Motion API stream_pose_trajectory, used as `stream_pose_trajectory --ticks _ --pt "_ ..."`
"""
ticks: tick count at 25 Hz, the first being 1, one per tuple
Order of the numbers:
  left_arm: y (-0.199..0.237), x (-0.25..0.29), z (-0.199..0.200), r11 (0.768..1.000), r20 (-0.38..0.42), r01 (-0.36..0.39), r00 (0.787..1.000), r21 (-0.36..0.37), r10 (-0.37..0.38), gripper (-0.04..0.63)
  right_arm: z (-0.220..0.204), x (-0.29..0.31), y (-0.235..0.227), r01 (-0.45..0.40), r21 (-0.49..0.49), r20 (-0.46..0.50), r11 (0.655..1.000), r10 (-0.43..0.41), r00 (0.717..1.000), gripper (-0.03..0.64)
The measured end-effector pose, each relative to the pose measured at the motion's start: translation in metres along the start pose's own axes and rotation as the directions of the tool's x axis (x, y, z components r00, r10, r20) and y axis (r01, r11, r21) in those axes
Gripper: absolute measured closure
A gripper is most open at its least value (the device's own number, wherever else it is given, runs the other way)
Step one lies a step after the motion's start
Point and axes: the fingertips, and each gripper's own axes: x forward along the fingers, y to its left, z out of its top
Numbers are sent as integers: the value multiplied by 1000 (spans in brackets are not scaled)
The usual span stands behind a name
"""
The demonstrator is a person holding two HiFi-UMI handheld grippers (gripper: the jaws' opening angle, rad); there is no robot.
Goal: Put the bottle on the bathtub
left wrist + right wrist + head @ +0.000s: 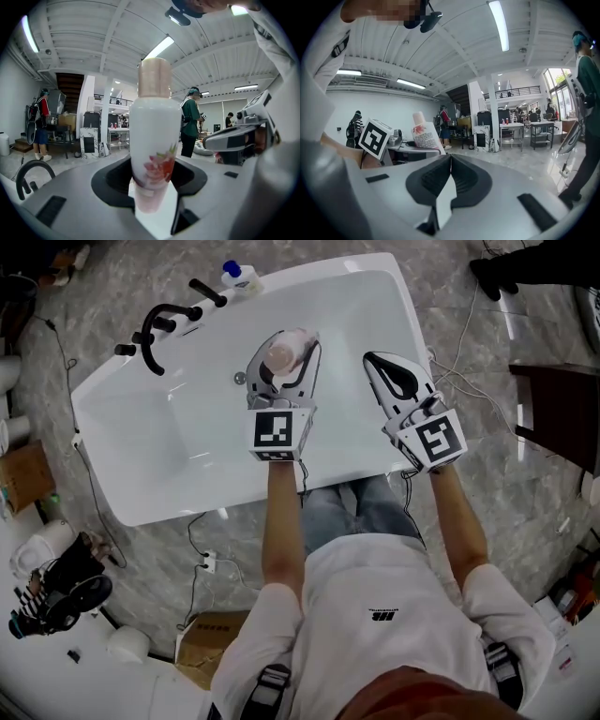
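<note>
A white bottle [154, 150] with a pink cap and a red flower print stands upright between the jaws of my left gripper [154, 206], which is shut on its lower part. From the head view the bottle [286, 354] shows cap-up in that left gripper [281, 371], held above the white bathtub [141, 456]. My right gripper [398, 371] is to the right over the tub's right rim, pointing upward. In the right gripper view, the right gripper [449, 161] has its jaws pressed together with nothing in them, and the bottle [424, 133] appears to its left.
A black tap with handles [164, 324] stands on the tub's far left corner, with a small white blue-capped bottle [239, 276] beside it. Cardboard boxes [211, 643] and cables lie on the marble floor. A dark table [558, 409] is at right.
</note>
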Motion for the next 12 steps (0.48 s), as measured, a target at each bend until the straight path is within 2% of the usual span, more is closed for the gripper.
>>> stream_pose_trajectory --ticks 12 --pt "56 55 -79 1000 -16 -27 1000 -12 27 373 -69 81 -24 -10 -9 -39 1000 10 999 621"
